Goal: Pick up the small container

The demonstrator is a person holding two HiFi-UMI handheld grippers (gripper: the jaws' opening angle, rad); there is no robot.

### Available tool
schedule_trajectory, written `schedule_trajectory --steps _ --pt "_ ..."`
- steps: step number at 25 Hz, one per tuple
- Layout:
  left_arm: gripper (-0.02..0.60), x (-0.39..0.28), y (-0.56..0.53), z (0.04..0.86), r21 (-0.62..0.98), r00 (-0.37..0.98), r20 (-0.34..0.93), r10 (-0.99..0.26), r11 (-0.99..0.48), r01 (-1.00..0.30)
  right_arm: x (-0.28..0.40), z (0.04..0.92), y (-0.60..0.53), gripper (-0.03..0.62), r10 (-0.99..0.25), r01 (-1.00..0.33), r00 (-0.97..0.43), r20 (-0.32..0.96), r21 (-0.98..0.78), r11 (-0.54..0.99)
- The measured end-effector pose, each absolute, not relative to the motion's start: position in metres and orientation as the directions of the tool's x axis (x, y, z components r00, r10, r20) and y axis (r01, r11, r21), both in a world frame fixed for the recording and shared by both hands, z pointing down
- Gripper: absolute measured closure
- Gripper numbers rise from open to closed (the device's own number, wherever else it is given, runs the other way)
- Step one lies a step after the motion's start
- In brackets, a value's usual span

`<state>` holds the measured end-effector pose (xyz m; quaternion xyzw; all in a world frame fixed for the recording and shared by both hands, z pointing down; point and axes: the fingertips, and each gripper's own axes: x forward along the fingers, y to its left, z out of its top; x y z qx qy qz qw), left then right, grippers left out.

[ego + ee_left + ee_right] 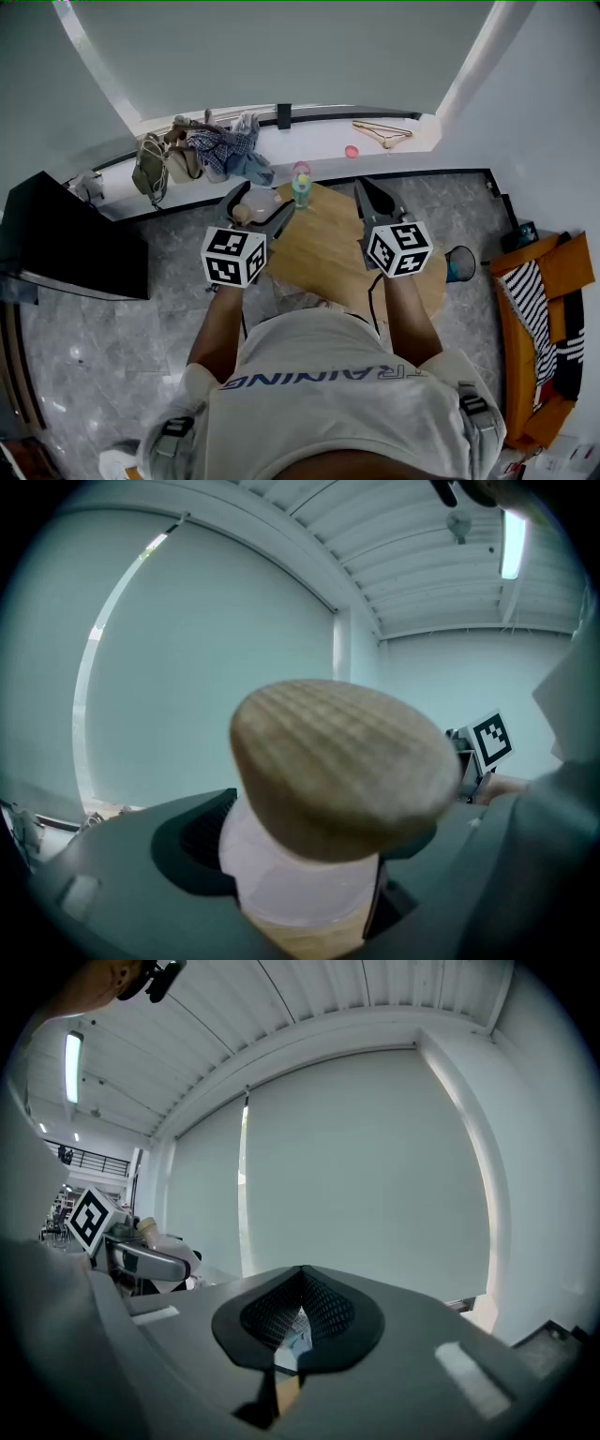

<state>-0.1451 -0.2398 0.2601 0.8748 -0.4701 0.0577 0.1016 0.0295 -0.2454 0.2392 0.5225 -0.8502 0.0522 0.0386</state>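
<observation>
The small container (260, 202) is a translucent white jar with a rounded wooden lid (342, 766). My left gripper (253, 210) is shut on its body (300, 888), one pad on each side, and holds it above the left edge of the round wooden table (328, 253). Both gripper views point upward at the wall and ceiling. My right gripper (368, 189) hovers over the table's right half; in the right gripper view its jaws (298, 1321) meet with nothing between them.
A bottle with a pink cap (301, 185) stands at the table's far edge. On the window ledge lie bags (161, 161), clothes (225, 145), a hanger (382, 133) and a pink object (352, 151). A black cabinet (66, 239) stands left, an orange seat (539, 328) right.
</observation>
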Motion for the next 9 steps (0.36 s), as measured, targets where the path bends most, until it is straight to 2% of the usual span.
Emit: schedule_trajectory --steps 9 --pt "0.166 -0.1409 -0.2397 0.2618 0.136 0.562 0.203 -0.802 -0.545 -0.827 0.0302 0.2445 -0.2433 0.579 -0.883 -0.892 -0.452 0.124 -0.063 0.448"
